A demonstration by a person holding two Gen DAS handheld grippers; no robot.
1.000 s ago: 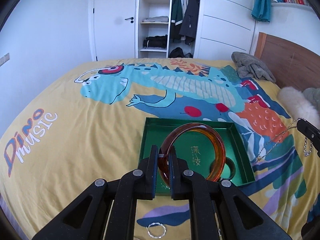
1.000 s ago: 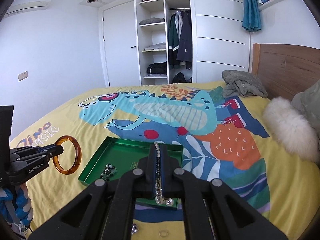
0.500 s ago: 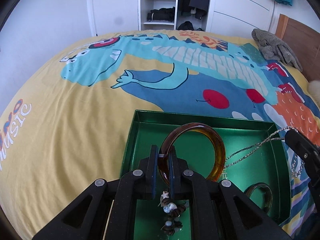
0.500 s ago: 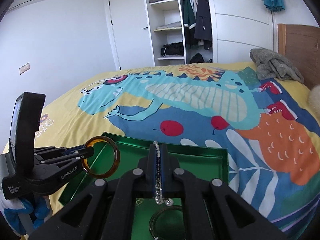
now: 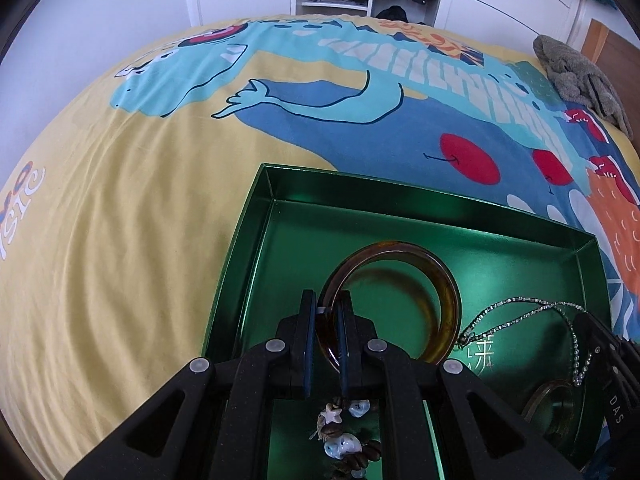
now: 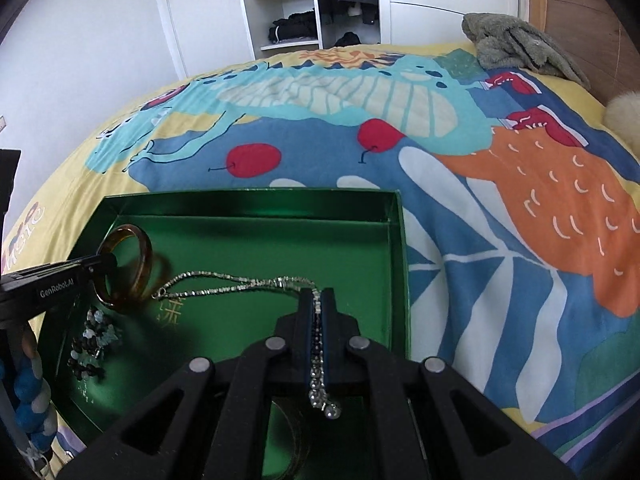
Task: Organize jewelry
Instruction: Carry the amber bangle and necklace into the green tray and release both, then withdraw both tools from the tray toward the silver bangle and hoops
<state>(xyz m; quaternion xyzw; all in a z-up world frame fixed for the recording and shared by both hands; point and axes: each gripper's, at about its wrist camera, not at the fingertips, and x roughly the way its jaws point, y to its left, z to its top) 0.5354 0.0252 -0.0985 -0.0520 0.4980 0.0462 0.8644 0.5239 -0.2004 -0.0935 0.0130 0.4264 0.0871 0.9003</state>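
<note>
Both pieces of jewelry held low over the green box, ready to be set down.

The left gripper (image 5: 324,316) has its jaws clamped on the amber bangle (image 5: 436,280); the right gripper (image 6: 318,300), jaws closed, pinches the silver chain (image 6: 224,280), its free end draped across the box (image 6: 256,200) floor. Next, I judge: loosen both grips without snagging the bead bracelet (image 6: 90,348) or the second bangle (image 5: 556,400) lying inside.

The tray (image 5: 256,216) sits on the bedspread (image 5: 120,240), with a wardrobe (image 6: 304,4) beyond the bed's far end. Inside the tray, a bead bracelet (image 6: 90,344) lies at the near left, a chain (image 6: 224,286) stretches across the floor at centre, and a second bangle (image 5: 554,404) lies at the near right. A crumpled garment (image 6: 516,44) lies on the bed at far right, before the headboard (image 6: 580,12).
</note>
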